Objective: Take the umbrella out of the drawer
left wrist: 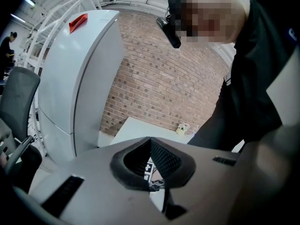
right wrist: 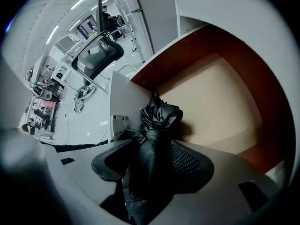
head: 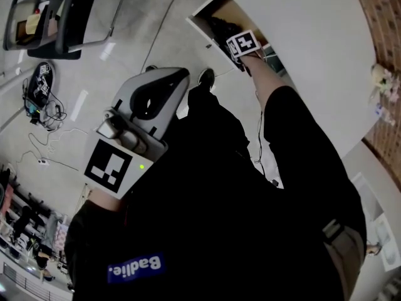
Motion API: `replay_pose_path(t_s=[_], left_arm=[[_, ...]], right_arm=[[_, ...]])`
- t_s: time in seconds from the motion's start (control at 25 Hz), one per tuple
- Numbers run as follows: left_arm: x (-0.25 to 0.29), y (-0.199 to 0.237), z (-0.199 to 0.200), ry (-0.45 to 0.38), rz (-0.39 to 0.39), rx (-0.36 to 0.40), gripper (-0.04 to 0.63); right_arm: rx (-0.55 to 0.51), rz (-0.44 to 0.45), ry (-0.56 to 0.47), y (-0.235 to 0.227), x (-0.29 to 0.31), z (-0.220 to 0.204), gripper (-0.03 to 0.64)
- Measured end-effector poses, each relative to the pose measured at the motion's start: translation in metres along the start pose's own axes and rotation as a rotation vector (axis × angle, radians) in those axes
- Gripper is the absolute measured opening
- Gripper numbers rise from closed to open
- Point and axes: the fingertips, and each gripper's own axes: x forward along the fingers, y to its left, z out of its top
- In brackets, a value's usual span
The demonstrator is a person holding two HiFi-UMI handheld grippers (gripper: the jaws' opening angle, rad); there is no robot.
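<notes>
An office chair [head: 78, 17] stands near cables [head: 47, 111] on the grey floor [head: 138, 17].

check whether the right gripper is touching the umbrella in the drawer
Cannot tell. In the right gripper view the umbrella stands between the right gripper's spread jaws, but its dark fabric blends with the pads: no clear gap or contact.

1. umbrella [right wrist: 157, 125]: one, inside the drawer [right wrist: 220, 97].
2. drawer: one.
3. Grippers: two. The right gripper [right wrist: 154, 148] is over the drawer, the left gripper [left wrist: 150, 143] well apart from the drawer.
4. office chair [head: 78, 17]: one, well apart from the drawer.
</notes>
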Motion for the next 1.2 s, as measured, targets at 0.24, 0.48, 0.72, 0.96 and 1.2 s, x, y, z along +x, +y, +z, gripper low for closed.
replay_pose_path(t_s=[0.24, 0.48, 0.72, 0.96, 1.2], left_arm=[[0.002, 0.004, -0.01, 0.024, 0.016, -0.014, 0.002], [0.005, -0.001, -0.021, 0.044, 0.018, -0.03, 0.002], [0.007, -0.001, -0.027, 0.052, 0.023, -0.04, 0.002], [0.008, -0.01, -0.025, 0.039, 0.02, -0.037, 0.002], [0.0, -0.019, -0.02, 0.027, 0.007, -0.032, 0.002]], right_arm=[[0.004, 0.04, 0.1, -0.006, 0.017, -0.008, 0.275], [-0.019, 0.072, 0.152, -0.011, 0.028, -0.009, 0.301], [0.084, 0.191, 0.217, -0.009, 0.035, -0.013, 0.301], [0.048, 0.144, 0.221, -0.008, 0.031, -0.014, 0.265], [-0.057, 0.027, 0.162, -0.003, 0.02, -0.008, 0.25]])
